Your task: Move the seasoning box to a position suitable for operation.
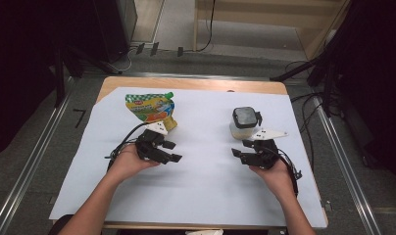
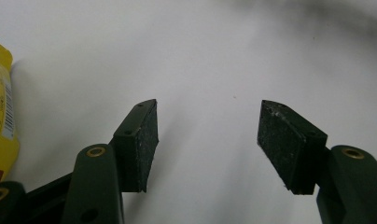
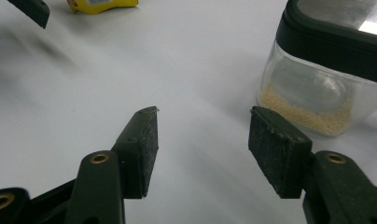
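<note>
A green and yellow spouted pouch [image 1: 152,108] lies on the white sheet at the back left; its yellow edge [image 2: 1,116] shows at the left of the left gripper view. A clear jar with a black lid [image 1: 245,122] stands at the back right, with pale grains in its bottom [image 3: 312,116]. My left gripper [image 1: 170,151] rests just in front of the pouch, pointing right, open with nothing between its pads [image 2: 140,144]. My right gripper [image 1: 239,149] sits in front of the jar, pointing left, open and empty [image 3: 203,149].
White paper [image 1: 201,186] covers the wooden table [image 1: 186,83]. Beyond the far edge are floor cables and dark stands. A metal rail [image 1: 34,161] runs along the left side and another along the right.
</note>
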The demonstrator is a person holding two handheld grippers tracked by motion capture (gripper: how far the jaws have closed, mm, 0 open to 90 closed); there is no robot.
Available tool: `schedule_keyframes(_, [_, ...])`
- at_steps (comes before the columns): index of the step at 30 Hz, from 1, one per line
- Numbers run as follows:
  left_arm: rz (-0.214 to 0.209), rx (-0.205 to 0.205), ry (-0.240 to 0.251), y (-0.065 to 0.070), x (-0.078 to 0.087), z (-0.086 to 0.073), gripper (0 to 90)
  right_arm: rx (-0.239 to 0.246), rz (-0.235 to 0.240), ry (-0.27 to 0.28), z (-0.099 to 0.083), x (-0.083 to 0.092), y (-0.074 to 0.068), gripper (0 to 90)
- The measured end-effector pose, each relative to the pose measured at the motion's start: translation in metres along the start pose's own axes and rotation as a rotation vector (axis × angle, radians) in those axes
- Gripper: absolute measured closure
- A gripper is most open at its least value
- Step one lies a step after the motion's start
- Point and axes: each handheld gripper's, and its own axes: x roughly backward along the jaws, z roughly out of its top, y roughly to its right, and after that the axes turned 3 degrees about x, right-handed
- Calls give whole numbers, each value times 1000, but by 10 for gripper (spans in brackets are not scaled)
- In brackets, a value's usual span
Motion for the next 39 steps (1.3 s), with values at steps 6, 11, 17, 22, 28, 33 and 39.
schedule_keyframes(6, [-6,-1,8,-1,-1,1,393,-41,26,9,0,2,5,464])
schedule_keyframes(11, [-15,-7,14,-1,-2,1,395,-57,-9,13,-1,6,9,464])
schedule_keyframes(17, [-10,0,9,-3,-2,4,400,-131,-39,11,-5,4,15,489])
schedule_keyframes(22, [-1,-17,4,0,-2,5,400,-153,-72,27,-8,3,19,488])
schedule_keyframes(28, [2,-26,11,4,2,5,398,-174,-119,48,-3,0,21,335])
schedule_keyframes(33, [-3,-18,10,4,2,3,398,-237,-188,47,2,-1,28,212])
schedule_keyframes(39, [-5,-21,10,6,2,3,398,-273,-224,40,7,-8,34,135])
